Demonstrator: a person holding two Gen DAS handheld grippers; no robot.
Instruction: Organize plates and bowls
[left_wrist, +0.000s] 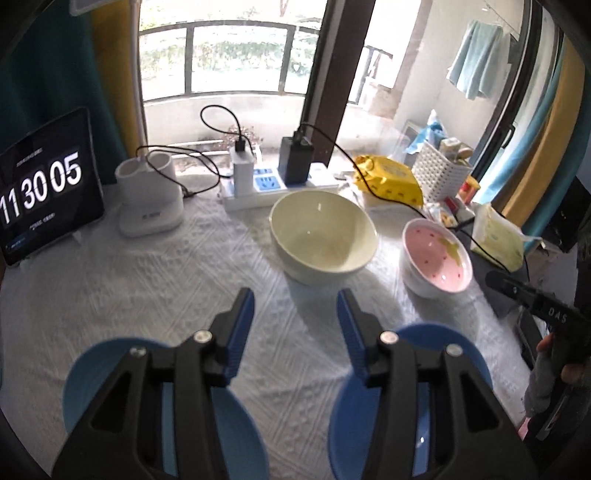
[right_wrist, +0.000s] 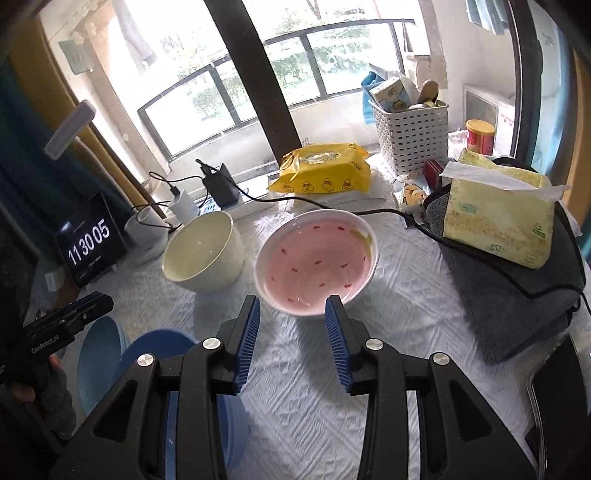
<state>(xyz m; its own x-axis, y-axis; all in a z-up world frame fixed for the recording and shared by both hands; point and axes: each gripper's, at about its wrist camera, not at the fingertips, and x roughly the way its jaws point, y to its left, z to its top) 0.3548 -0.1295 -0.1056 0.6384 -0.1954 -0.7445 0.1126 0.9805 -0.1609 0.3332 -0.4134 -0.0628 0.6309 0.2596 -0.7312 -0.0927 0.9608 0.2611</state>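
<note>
both fingers (left_wrist: 243, 314) (right_wrist: 255, 325) spread, empty, cream bowl (left_wrist: 323, 240), pink bowl (right_wrist: 316, 258) ahead, black cable (right_wrist: 480, 254) beside

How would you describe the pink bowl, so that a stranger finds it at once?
Start at the white-clothed table before the window. Two bowls stand mid-table; the pink bowl is right of the cream bowl. Only it has a pink inside with red specks.

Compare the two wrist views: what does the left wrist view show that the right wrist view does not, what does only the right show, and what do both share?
Only the left wrist view: a light blue towel hanging outside.
Only the right wrist view: a red and yellow can and a grey towel under the tissue pack.
Both: the cream bowl, pink bowl, yellow wipes pack and clock tablet.
</note>
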